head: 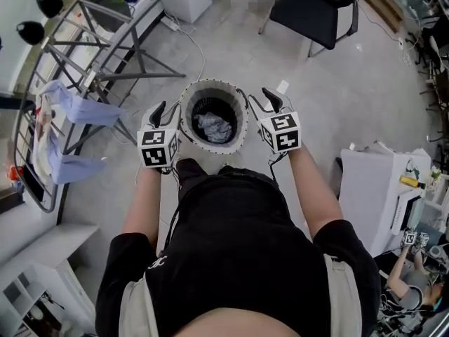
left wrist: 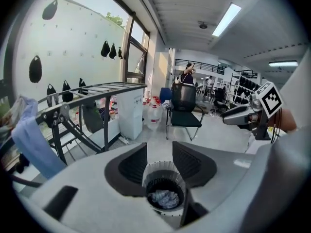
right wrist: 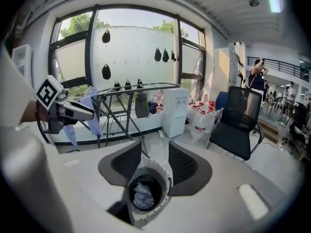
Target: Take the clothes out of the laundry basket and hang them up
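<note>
A round white laundry basket [head: 188, 128] stands on the grey floor just ahead of me, with a crumpled pale blue-grey garment [head: 215, 127] lying in its bottom. My left gripper [head: 165, 111] hovers at the basket's left rim and my right gripper [head: 264, 101] at its right rim. Both are open with nothing between the jaws. In the left gripper view the basket [left wrist: 164, 171] and garment [left wrist: 164, 198] show through the open left gripper [left wrist: 159, 155]. The right gripper view frames the basket [right wrist: 164, 177] and garment [right wrist: 143, 196] through the open right gripper [right wrist: 154, 154].
A metal drying rack [head: 88, 65] stands at the left with blue clothes [head: 78, 108] hanging on it. A black office chair [head: 319, 9] is at the back, a white cabinet [head: 379, 188] at the right, and a white unit with water bottles [left wrist: 154, 114] beyond the rack.
</note>
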